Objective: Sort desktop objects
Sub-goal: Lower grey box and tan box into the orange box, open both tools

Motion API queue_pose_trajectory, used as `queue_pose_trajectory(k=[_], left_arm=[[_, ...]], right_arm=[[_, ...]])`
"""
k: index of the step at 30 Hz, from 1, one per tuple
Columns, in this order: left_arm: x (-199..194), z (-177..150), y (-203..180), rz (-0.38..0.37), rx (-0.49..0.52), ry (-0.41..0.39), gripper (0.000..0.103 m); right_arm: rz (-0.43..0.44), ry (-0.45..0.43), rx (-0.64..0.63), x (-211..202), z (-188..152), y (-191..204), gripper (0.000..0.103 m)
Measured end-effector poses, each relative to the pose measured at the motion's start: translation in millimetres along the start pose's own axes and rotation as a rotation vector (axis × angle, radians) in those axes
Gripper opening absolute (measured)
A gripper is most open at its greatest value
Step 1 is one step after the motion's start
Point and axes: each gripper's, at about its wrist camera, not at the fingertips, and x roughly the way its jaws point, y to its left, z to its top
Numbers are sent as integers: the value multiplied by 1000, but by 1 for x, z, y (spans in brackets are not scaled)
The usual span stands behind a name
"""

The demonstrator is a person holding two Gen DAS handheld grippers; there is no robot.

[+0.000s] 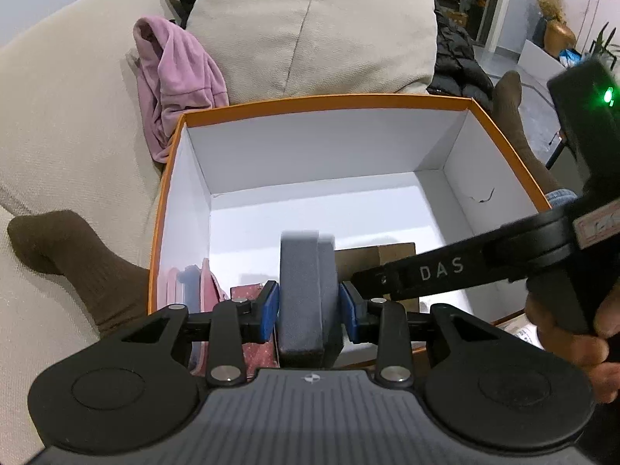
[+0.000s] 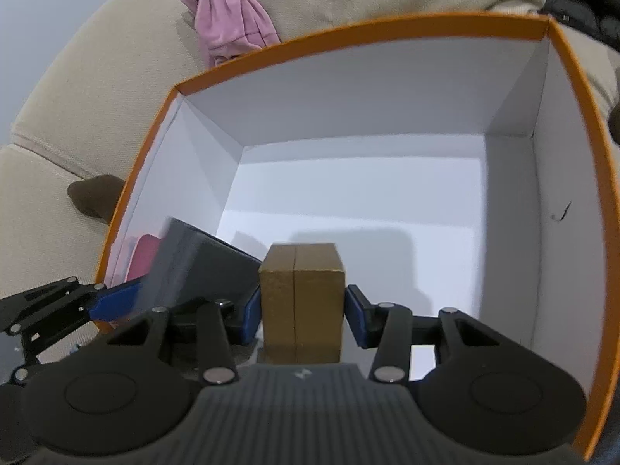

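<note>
An open box with an orange rim [image 1: 329, 100] and white inside stands on a beige sofa. My left gripper [image 1: 310, 306] is shut on a grey rounded case [image 1: 302, 286], held upright low inside the box's near left part. In the right wrist view my right gripper [image 2: 302, 314] is shut on a small brown cardboard box [image 2: 302, 294], also low inside the orange-rimmed box [image 2: 348, 35]. The grey case [image 2: 193, 267] leans just left of it, with a blue pad [image 2: 116, 302] of the left gripper beside it. A right gripper finger [image 1: 426, 271] crosses in from the right.
A pink item [image 1: 209, 286] and a red patterned item [image 1: 248, 294] lie in the box's near left corner. A pink cloth [image 1: 178, 77] lies on the sofa behind the box. A person's feet in brown socks [image 1: 69, 248] flank the box. A black jacket [image 1: 457, 66] lies at the back right.
</note>
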Motion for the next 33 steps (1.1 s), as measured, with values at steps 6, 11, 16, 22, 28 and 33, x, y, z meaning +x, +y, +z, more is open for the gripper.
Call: queue_pose_trajectory(k=[6,11,16,22,28,33], left_arm=[[-6,0,7,-38,-30,-20,38],[-43,0,37,-59,-116,-162,38],[-47,-4,80,7,-280,-189,38],[-28,-13,111,-25,-412,-133,38],[-16,-20,119,-101,-471,-97,32],[-9,-22,119,-121,-490,-77,26]], right_arm=[[-1,-8,20,0,-1,-3,47],[-14,45,23,-1,4,1,47],[-44,118,6,0,15,18,47],[-61,190,8,10,19,29,51],[1,129,44,-8,21,17,50],[-45,96,131,-14,32,-7,33]])
